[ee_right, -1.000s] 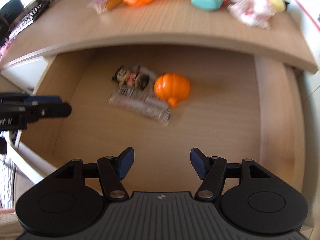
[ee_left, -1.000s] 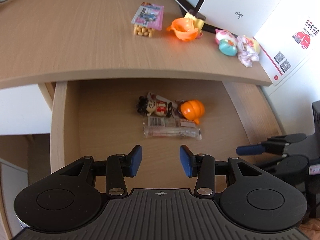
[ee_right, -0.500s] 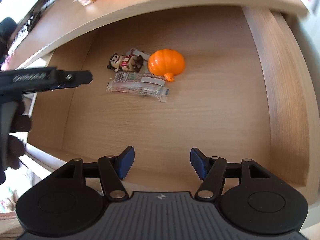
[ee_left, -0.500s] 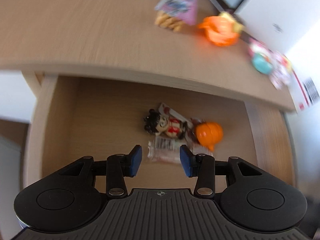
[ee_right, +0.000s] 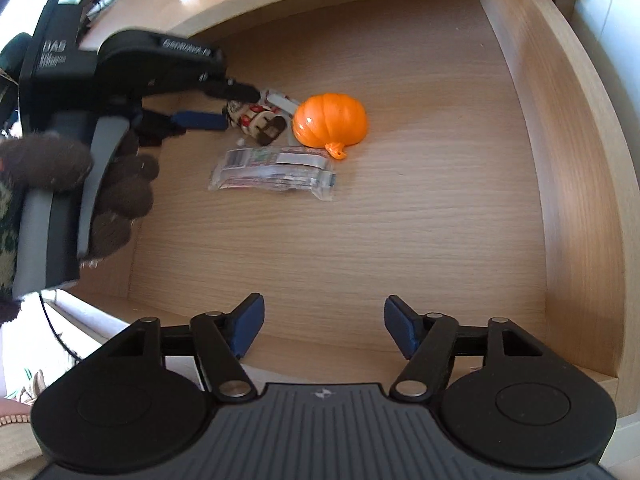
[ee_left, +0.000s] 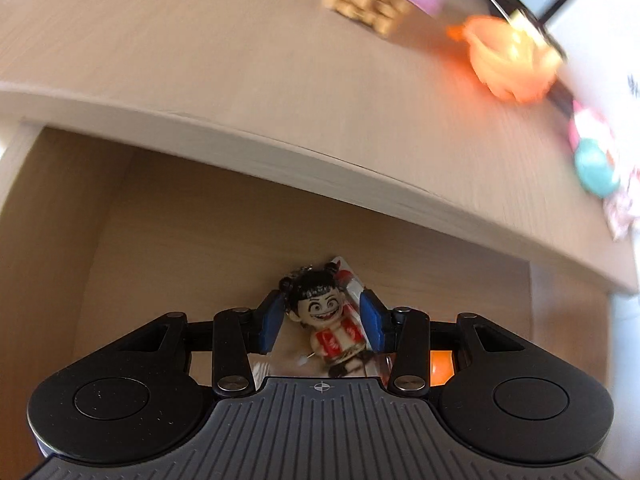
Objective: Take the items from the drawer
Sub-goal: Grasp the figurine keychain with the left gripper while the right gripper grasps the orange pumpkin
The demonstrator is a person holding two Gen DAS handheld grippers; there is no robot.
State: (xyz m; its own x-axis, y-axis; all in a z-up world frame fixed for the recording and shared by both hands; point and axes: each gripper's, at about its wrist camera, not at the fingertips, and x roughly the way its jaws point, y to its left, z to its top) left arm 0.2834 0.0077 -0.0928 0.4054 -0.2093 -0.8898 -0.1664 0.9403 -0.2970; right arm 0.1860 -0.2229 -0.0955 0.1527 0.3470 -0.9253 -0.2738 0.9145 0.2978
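The wooden drawer [ee_right: 560,128] is pulled out under the desk top. On its floor lie a small figure keychain with black hair and a red-and-white outfit [ee_left: 332,328], an orange toy pumpkin [ee_right: 331,120] and a clear snack packet [ee_right: 276,170]. My left gripper [ee_left: 322,322] is down in the drawer, open, with the figure between its blue pads and gaps on both sides. The right wrist view shows that left gripper [ee_right: 228,106] straddling the figure [ee_right: 260,122]. My right gripper [ee_right: 324,330] hangs open over the drawer's front edge with nothing in it.
On the desk top [ee_left: 200,60] lie a snack bag [ee_left: 376,0], an orange toy [ee_left: 508,68] and a teal and pink toy [ee_left: 592,160]. A gloved hand [ee_right: 116,196] holds the left gripper's handle at the drawer's left wall.
My left gripper has dropped forward into the drawer until the figure stands between its pads. The right gripper has pulled back a little and stays open.
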